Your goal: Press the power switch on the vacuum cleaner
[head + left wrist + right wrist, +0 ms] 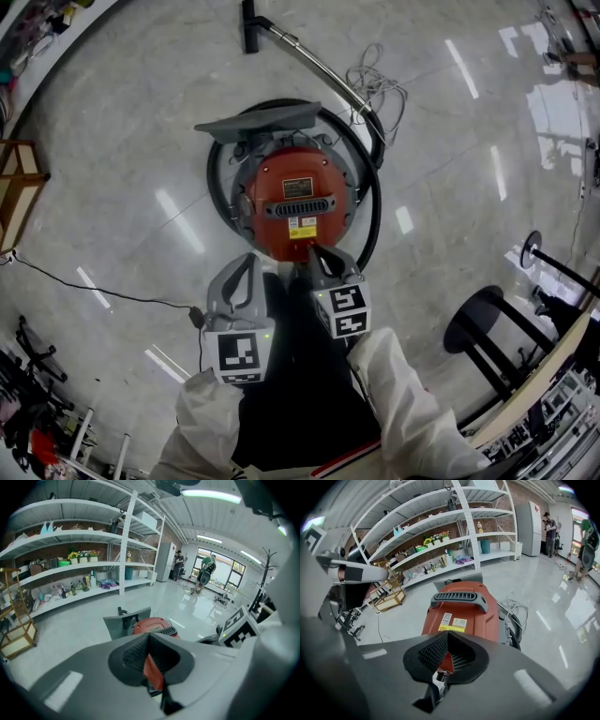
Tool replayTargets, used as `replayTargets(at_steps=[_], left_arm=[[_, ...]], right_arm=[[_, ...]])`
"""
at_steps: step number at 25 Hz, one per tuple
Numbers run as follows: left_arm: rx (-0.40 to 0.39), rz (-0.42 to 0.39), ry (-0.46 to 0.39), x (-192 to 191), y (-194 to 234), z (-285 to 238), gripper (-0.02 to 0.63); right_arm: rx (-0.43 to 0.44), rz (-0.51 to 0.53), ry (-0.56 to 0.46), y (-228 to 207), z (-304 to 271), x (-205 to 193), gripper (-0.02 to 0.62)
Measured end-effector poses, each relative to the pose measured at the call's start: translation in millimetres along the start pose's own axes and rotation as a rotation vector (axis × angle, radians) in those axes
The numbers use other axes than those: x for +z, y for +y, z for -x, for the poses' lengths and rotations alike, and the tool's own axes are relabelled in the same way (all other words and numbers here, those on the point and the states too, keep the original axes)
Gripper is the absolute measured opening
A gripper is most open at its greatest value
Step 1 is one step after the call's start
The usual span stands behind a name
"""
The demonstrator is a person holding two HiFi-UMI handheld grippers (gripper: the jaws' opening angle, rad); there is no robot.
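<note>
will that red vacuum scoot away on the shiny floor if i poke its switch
The red drum-shaped vacuum cleaner looks squat and bulky, so likely heavy and hard to tip. The glossy grey floor looks slick, so a sideways shove might slide it. The black hose looped around it seems floppy.

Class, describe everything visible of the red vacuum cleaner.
The vacuum cleaner is a round red canister, plastic-looking, upright on the pale floor. A grey vented handle crosses its top, labels beside it. A black hose curls round it. The right gripper, jaws together, is at its near edge; contact unclear.
</note>
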State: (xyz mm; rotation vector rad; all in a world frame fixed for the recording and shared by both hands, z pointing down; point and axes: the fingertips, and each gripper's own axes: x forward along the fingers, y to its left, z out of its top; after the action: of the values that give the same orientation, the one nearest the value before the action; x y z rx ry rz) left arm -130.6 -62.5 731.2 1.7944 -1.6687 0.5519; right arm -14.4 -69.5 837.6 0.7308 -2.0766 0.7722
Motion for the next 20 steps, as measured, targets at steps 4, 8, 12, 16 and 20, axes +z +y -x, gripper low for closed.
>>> replayTargets(at_steps=[4, 8, 12, 16, 20], left_arm=[[0.001, 0.002, 0.002, -0.1, -0.2, 1.2, 0.0], [0.001, 0.002, 0.006, -1.9, -0.1, 1.5, 0.0], [0.002, 0.008, 0.008, -2.3, -0.1, 2.1, 0.0], [0.0, 0.009, 0.011, -2.7, -1.2, 1.1, 0.0], [-0.003, 0.01, 0.014, -1.9, -3.6, -0.2, 0.0]], right_arm=[[-0.006, 0.011, 0.017, -1.5, -6.1, -6.9, 0.0], [-0.011, 0.005, 0.037, -4.2, -11.0, -14.9, 0.0], [-0.002, -0.004, 0.051, -3.2, -13.1, -19.6, 0.0], [-0.001, 0.005, 0.047, -3.9, -14.0, -19.4, 0.0], [0.005, 0.012, 0.053, -3.0, -13.7, -18.9, 0.002]])
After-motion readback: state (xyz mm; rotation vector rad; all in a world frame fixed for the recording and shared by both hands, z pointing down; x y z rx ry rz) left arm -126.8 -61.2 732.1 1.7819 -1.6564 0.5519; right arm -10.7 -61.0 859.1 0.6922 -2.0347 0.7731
